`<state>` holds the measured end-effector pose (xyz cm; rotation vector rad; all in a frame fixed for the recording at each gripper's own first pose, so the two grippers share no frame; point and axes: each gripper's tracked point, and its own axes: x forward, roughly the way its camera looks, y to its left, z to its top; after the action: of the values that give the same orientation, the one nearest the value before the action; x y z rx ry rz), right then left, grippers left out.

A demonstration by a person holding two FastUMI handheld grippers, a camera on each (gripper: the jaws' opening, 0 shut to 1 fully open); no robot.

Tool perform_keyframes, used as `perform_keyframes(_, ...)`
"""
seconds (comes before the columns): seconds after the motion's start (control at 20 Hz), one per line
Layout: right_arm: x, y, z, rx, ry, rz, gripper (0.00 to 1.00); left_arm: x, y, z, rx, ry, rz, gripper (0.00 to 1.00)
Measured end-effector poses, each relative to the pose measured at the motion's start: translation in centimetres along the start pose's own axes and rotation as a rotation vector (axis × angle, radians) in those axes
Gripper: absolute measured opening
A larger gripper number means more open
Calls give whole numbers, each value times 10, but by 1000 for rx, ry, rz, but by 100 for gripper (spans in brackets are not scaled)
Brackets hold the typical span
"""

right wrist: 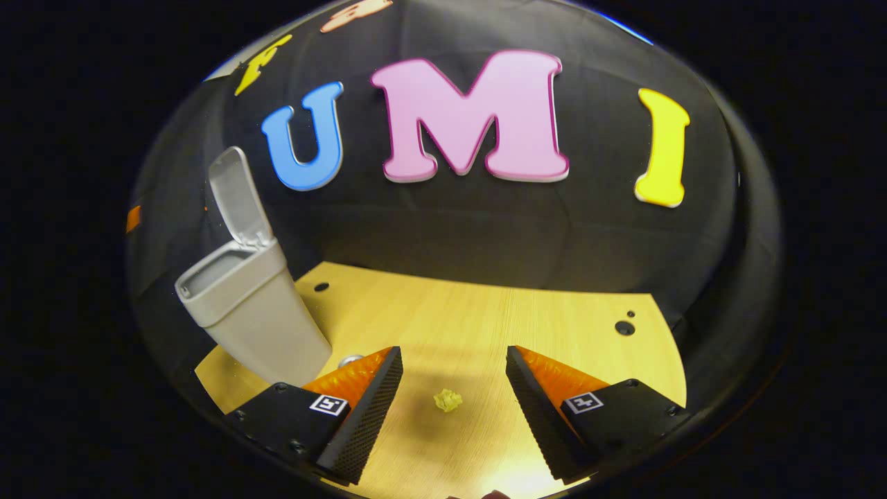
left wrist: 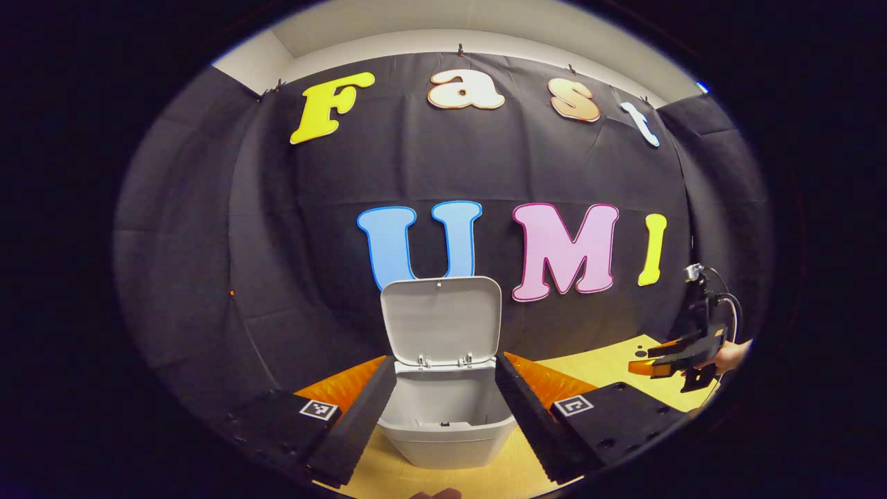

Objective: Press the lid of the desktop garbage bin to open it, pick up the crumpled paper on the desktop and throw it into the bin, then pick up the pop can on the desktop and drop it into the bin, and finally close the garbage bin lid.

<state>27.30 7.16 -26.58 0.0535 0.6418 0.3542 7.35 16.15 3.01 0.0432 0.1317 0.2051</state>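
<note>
Matt plastic bin [left wrist: 447, 423], wood-grain desktop [right wrist: 485, 319], crumpled paper [right wrist: 448, 400].

L cam: close, facing bin [left wrist: 443, 409] | R cam: above desk [right wrist: 485, 319], bin shared

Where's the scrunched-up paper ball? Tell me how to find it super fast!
Start at the big wooden table with the grey bin standing on it, lid flipped up. The paper ball lies on the bare wood to the side of the bin, between the right gripper's open fingers. It's tiny, yellowish and crinkly.
</note>
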Motion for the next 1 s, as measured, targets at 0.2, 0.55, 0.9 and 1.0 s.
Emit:
perform_keyframes(0.2,87,1,-102,78,293,7,99,-46,11,-27,-15,74,83,97)
perform_keyframes(0.55,119,7,-152,9,410,-14,99,-74,11,-36,25,131,144,97)
perform_keyframes(0.9,101,3,-138,-6,362,-28,20,-80,6,-36,25,129,127,97)
perform_keyframes(1.0,84,16,-97,4,256,14,34,-78,4,-38,9,127,111,97)
